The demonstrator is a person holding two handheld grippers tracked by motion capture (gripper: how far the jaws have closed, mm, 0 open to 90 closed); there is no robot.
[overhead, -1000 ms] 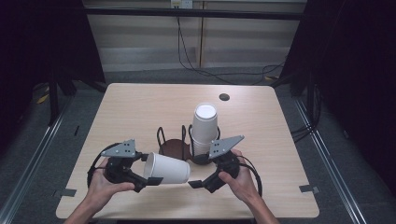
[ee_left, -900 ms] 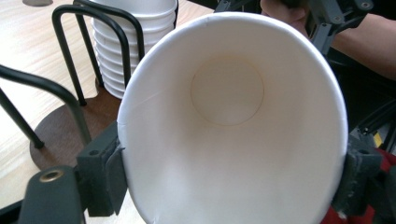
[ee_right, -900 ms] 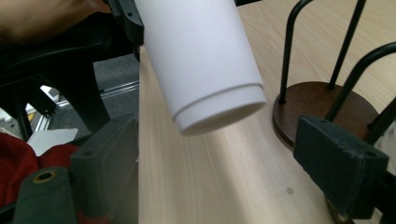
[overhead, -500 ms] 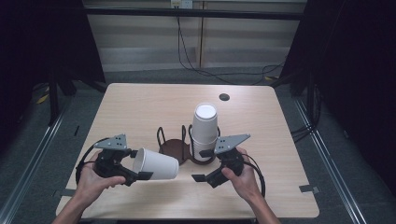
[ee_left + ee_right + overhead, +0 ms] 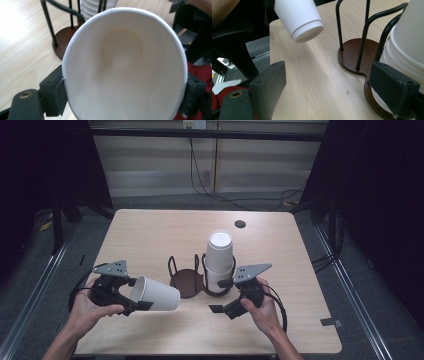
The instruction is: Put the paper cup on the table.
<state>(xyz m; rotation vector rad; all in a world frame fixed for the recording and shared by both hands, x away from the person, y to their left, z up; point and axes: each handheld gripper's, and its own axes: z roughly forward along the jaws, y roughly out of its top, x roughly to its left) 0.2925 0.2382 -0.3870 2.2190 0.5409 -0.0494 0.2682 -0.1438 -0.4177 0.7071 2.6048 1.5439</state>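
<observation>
You are holding a cup by its rim in your left gripper, beside the rack. It is light and squashy, so squeeze softly. Your right gripper is open, holding nothing.

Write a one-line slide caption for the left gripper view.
Left gripper clamps a white paper cup by its rim, mouth toward the camera, before the wire cup holder.
</observation>
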